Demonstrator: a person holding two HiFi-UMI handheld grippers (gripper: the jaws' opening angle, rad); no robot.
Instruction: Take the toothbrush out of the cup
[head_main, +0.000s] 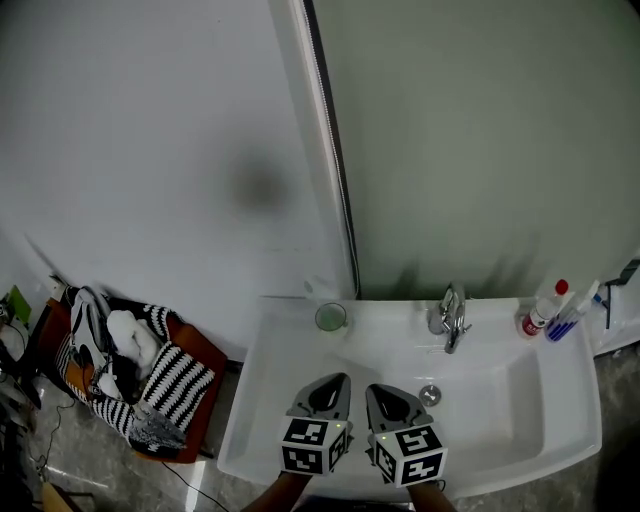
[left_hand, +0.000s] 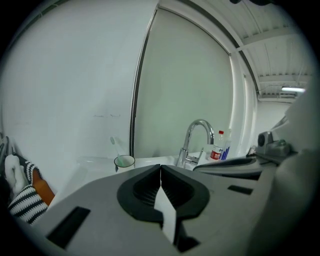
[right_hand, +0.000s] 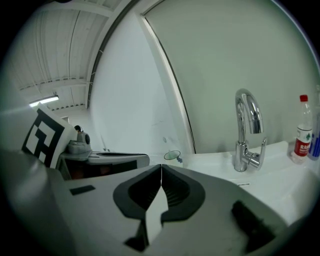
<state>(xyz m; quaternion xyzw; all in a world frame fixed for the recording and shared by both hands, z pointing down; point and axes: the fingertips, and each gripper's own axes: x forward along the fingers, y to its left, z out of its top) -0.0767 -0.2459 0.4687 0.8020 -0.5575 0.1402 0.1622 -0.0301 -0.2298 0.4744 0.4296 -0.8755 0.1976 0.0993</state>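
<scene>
A pale green cup stands on the back left corner of the white sink, with a light toothbrush leaning in it toward the wall. Both grippers hover side by side over the sink's front, well short of the cup. My left gripper is shut with nothing in it, and so is my right gripper. In the left gripper view the cup and toothbrush sit beyond the shut left gripper. From the right gripper view the cup lies just past the closed right gripper.
A chrome faucet rises at the sink's back middle, the drain in front of it. A red-capped bottle and a blue tube stand at the back right. A hose runs down the wall. Striped cloths in a bag lie on the floor.
</scene>
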